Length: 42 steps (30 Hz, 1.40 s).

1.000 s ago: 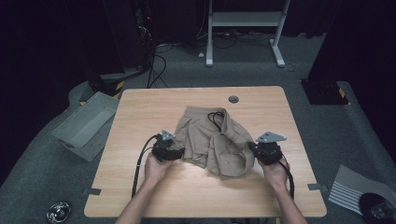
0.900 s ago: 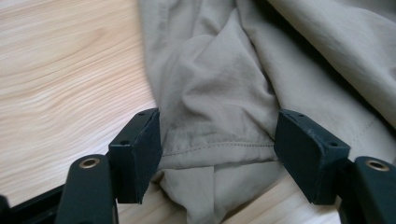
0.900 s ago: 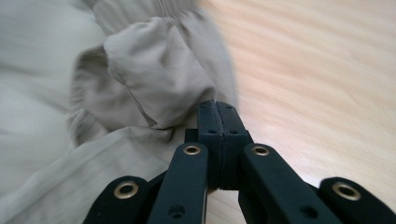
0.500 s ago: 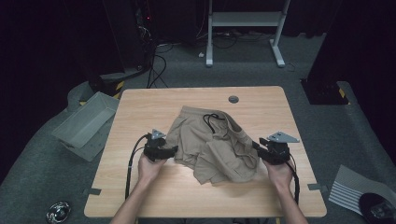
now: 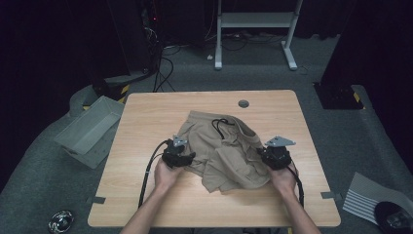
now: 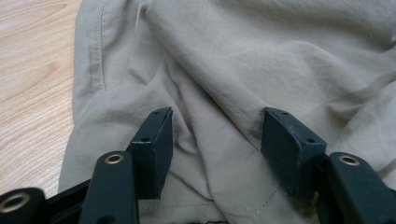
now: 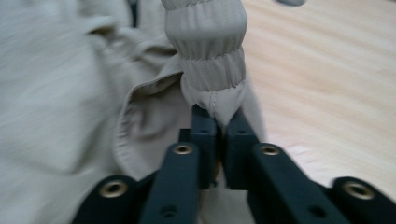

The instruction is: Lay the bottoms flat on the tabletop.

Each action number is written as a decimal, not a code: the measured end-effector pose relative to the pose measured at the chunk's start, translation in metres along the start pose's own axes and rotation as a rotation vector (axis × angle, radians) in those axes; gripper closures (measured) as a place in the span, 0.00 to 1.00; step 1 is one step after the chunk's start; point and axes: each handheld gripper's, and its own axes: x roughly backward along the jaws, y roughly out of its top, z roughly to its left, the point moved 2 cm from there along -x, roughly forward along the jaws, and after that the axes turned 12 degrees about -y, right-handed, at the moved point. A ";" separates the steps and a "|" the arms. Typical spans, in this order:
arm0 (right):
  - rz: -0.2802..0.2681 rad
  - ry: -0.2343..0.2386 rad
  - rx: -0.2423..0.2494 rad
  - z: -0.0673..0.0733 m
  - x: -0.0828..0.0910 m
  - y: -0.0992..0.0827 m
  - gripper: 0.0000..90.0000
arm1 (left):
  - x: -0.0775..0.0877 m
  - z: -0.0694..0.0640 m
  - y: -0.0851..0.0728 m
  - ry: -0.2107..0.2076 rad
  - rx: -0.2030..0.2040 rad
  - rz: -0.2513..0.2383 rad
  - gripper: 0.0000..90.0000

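A crumpled khaki cloth garment with a black drawstring (image 5: 221,148) lies mid-worktop, nearer the front edge of the pale wooden worktop (image 5: 146,117). The left tongs (image 5: 187,157), released, have just been closing with loose fabric between the jaws. The right tongs (image 7: 218,135) are clenched on the garment's gathered elastic waistband (image 7: 210,70) at its right side.
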 end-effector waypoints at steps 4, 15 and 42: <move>0.017 -0.089 -0.044 -0.031 -0.013 0.012 0.98 | 0.004 0.006 -0.003 0.029 0.007 0.001 0.47; 0.137 -0.116 -0.190 -0.054 -0.041 -0.004 0.60 | 0.005 0.009 -0.006 0.028 0.032 -0.010 0.46; 0.189 -0.074 0.005 -0.031 -0.035 -0.024 0.99 | 0.013 0.024 -0.020 0.045 0.058 -0.092 0.46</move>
